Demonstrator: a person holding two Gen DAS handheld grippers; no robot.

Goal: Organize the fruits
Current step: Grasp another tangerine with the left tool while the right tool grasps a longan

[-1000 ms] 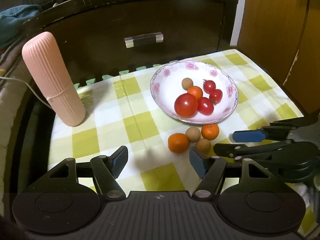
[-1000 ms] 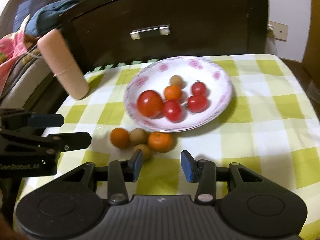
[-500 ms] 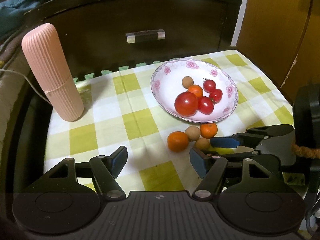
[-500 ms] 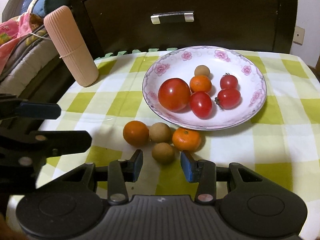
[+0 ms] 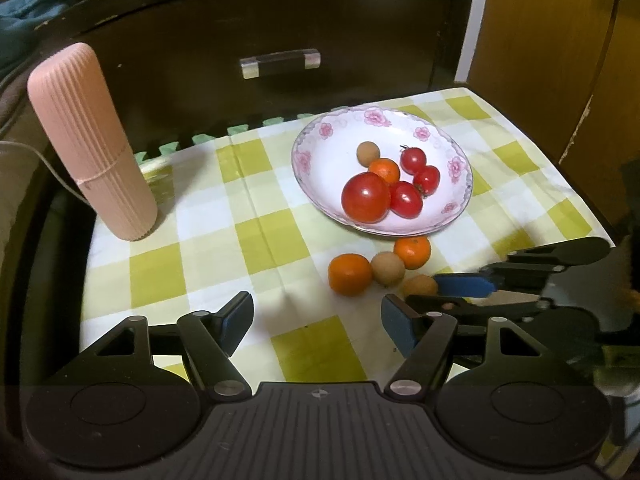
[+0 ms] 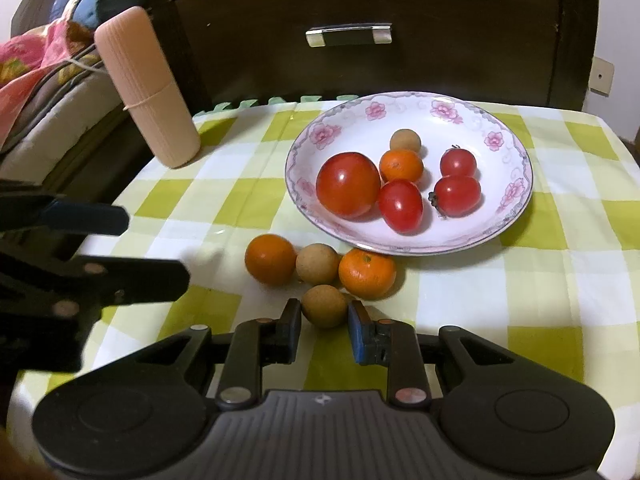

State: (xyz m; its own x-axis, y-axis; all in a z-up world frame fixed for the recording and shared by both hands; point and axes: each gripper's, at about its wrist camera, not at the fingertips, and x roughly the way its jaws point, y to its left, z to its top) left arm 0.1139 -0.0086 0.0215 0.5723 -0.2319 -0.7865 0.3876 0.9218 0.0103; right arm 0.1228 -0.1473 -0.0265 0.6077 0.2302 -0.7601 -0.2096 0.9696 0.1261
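A white floral plate [image 6: 512, 208] [image 5: 316, 184] holds a big tomato [image 6: 348, 184], several small tomatoes, an orange and a brown longan. In front of it on the checked cloth lie two oranges [image 6: 270, 259] [image 6: 367, 273] and two brown longans. My right gripper [image 6: 324, 322] has its jaws around the nearer longan [image 6: 324, 306] [image 5: 419, 286], pads close to its sides, contact unclear. My left gripper [image 5: 316, 318] is open and empty over the cloth, left of the loose fruit; it shows at the left of the right wrist view [image 6: 120, 248].
A ribbed pink cylinder [image 5: 90, 144] [image 6: 148, 88] stands at the cloth's back left. A dark drawer front with a metal handle [image 5: 280, 64] rises behind the table. Wooden cabinet doors [image 5: 560, 60] stand to the right. Bedding [image 6: 32, 92] lies to the left.
My right gripper has moved forward to the loose fruit and its jaws have narrowed around the nearer longan. My left gripper has stayed open and nearly still.
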